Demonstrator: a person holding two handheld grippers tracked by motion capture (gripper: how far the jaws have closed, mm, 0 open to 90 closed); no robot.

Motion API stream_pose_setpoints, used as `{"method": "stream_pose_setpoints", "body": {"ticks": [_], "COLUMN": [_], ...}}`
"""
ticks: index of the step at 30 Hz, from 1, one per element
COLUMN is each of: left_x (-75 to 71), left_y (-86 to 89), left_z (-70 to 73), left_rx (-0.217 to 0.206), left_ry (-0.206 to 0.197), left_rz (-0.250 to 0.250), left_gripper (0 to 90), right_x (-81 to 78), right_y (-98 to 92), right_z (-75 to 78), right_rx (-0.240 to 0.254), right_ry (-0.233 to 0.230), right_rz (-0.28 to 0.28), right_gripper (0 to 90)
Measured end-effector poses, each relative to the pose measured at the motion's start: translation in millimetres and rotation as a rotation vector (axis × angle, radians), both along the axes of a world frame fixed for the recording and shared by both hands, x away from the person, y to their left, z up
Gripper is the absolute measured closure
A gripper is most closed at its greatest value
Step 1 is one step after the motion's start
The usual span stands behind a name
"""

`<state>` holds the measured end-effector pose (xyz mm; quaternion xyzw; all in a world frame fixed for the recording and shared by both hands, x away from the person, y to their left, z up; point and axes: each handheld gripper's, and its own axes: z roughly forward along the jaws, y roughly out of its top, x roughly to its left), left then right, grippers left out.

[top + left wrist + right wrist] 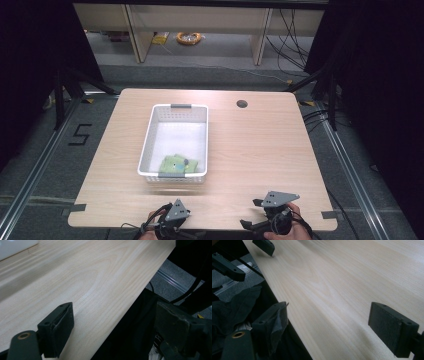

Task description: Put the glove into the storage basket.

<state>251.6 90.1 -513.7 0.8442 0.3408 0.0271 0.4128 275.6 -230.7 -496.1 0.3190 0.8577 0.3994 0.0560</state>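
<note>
A white plastic basket [148, 139] stands on the wooden table [250, 150], left of centre. Green packets [177, 165] lie at its near end. Both grippers hover at the table's front edge, held in a person's hands. My left gripper [172, 220] is open, and its own view has its jaws [120, 330] wide apart over the table edge with nothing between them. My right gripper [250, 214] is open too, and its jaws [329, 327] span the edge over bare wood. The left gripper's two jaws [264, 246] appear farther off in the right gripper view. A basket corner [15, 246] is visible in the left gripper view.
A round cable hole [242, 104] sits at the table's far right. Beyond the table are a wooden shelf unit [200, 20], a yellow cable coil [188, 37] and loose cables on the floor. Black stands flank the table, and a "5" [80, 134] is taped on the floor at left.
</note>
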Motion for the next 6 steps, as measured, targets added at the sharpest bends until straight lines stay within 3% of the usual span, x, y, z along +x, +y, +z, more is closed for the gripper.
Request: {"method": "stream_pose_setpoints", "body": {"ticks": [2,6], "left_x": [-0.5,1.6], "left_y": [-0.8,0.9], "left_z": [-0.2,0.7], "left_rx": [-0.012,0.004], "left_ry": [0.0,-0.021], "left_rz": [0.012,-0.001], "left_gripper": [15.5,15.5], "right_x": [0.1,-0.1], "right_y": [0.2,-0.1], "right_z": [-0.4,-0.4], "right_rx": [0.0,0.005], "right_ry": [0.0,0.009], "right_rz": [0.0,-0.003], "right_gripper": [16.9,16.8]}}
